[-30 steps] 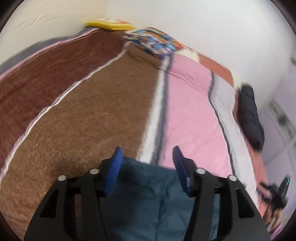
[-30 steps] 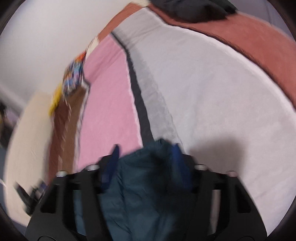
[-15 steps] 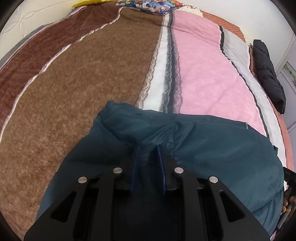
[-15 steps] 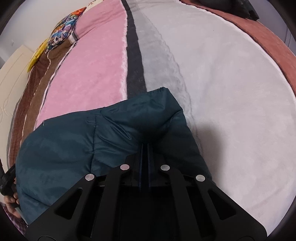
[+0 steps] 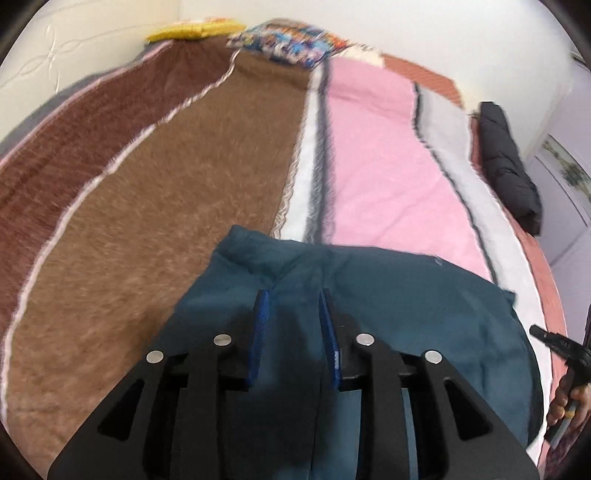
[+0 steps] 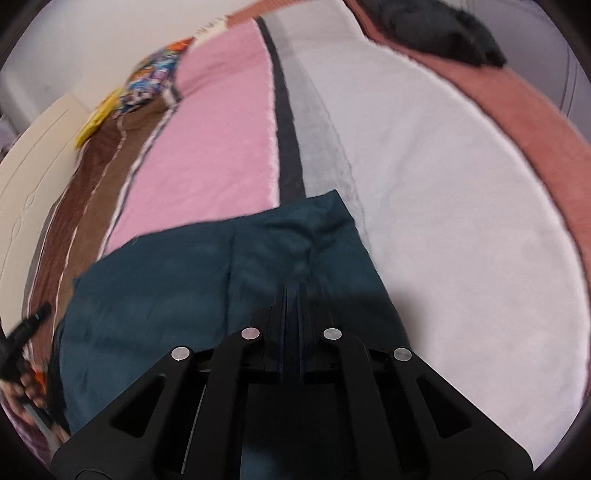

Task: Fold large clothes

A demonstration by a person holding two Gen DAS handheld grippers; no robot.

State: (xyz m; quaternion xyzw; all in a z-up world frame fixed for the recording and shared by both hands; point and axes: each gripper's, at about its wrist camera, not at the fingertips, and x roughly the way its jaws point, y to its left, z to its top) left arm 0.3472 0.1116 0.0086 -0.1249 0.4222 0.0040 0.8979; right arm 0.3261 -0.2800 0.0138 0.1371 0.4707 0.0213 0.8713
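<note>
A dark teal padded jacket (image 5: 406, 295) lies spread across the striped bed blanket; it also shows in the right wrist view (image 6: 184, 280). My left gripper (image 5: 293, 295) is open, its blue-padded fingers apart just above the jacket's left part, holding nothing. My right gripper (image 6: 293, 286) is shut on the jacket's right edge, with the fabric pinched between its fingers. The near part of the jacket is hidden under both grippers.
The blanket has brown (image 5: 166, 184), pink (image 5: 376, 155) and white (image 6: 443, 221) stripes. A black garment (image 5: 509, 166) lies at the far right edge of the bed. A colourful pillow (image 5: 288, 40) and a yellow item (image 5: 192, 31) lie by the wall.
My left gripper has opened and let go of the jacket and lifted slightly. My right gripper stays shut on the jacket, which now lies a little flatter on the bed.
</note>
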